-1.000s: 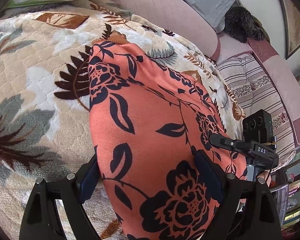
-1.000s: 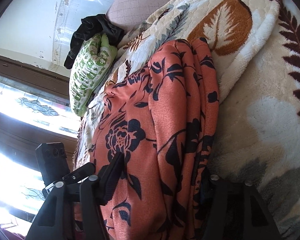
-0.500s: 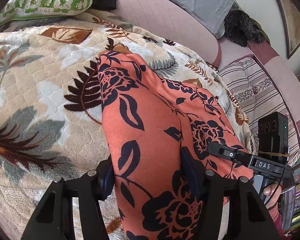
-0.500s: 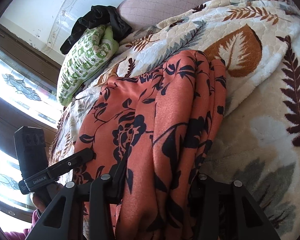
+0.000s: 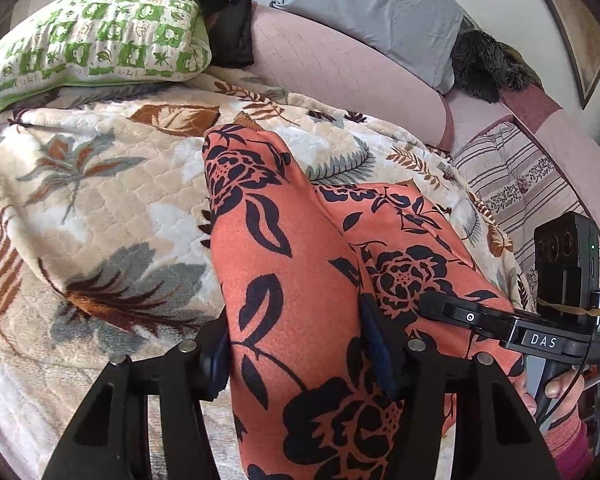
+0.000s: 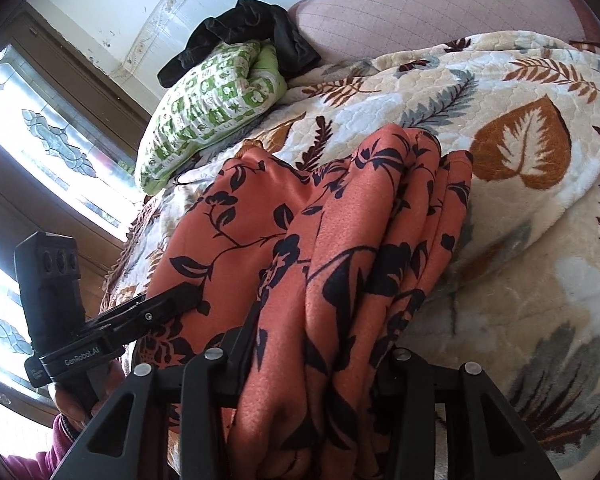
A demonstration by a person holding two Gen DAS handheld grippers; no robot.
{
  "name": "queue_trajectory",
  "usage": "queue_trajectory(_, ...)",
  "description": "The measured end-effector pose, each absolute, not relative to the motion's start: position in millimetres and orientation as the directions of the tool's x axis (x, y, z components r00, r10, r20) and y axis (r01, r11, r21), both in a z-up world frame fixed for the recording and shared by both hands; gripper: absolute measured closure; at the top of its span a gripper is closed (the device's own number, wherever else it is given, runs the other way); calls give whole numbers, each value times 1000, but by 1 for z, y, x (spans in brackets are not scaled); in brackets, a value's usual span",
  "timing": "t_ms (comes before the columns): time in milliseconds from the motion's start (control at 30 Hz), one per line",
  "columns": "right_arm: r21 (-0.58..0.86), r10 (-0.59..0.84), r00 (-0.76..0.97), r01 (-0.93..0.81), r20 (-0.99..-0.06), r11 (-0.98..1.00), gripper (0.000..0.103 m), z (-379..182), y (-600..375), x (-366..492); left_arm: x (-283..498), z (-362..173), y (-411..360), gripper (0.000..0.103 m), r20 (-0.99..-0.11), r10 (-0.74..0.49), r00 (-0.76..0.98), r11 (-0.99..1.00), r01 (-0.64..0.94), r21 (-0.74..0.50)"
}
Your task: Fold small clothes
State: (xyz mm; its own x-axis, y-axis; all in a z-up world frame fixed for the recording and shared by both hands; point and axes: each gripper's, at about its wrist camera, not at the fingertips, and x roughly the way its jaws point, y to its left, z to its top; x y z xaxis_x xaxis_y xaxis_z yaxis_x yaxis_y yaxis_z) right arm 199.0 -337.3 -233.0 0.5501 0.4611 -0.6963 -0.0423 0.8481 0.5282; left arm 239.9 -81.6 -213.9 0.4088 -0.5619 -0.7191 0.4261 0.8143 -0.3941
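Observation:
An orange garment [image 5: 292,280] with black flower print lies on the leaf-patterned blanket [image 5: 100,208]. My left gripper [image 5: 300,344] is shut on its near edge, and the cloth bunches up between the fingers. My right gripper [image 6: 320,344] is shut on the other near edge of the same garment [image 6: 340,240], which hangs in several folds. Each gripper shows in the other's view: the right one [image 5: 460,316] beside the cloth at right, the left one [image 6: 152,308] at left.
A green-and-white pillow [image 5: 96,36] with a black cloth [image 5: 220,0] on it lies at the back left. A pink sofa back [image 5: 340,64] with a grey cushion [image 5: 380,8] runs behind. A striped cushion [image 5: 520,184] sits at right. A window [image 6: 40,152] is at left.
Both grippers have closed in on the garment's near edge and pulled it back and up. The cloth now bunches narrower between the fingers and more of the bed shows.

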Motion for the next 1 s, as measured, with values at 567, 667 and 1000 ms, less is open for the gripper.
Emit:
queue_trajectory(567,567,530,575,-135,-623,812,59,-224,-268,192,213,-198,-15,45,-728,-451,516,886,358,-295)
queue_trajectory(667,565,526,576,-130,-626,815,59,-228,-259,190,209,-202,-13,45,-742,-421,522,898,356,-258)
queue_trajectory(1000,524,499,556,-129,-665,842,59,-240,-248,188,202,-208,-19,45,-769,-357,530,915,364,-174)
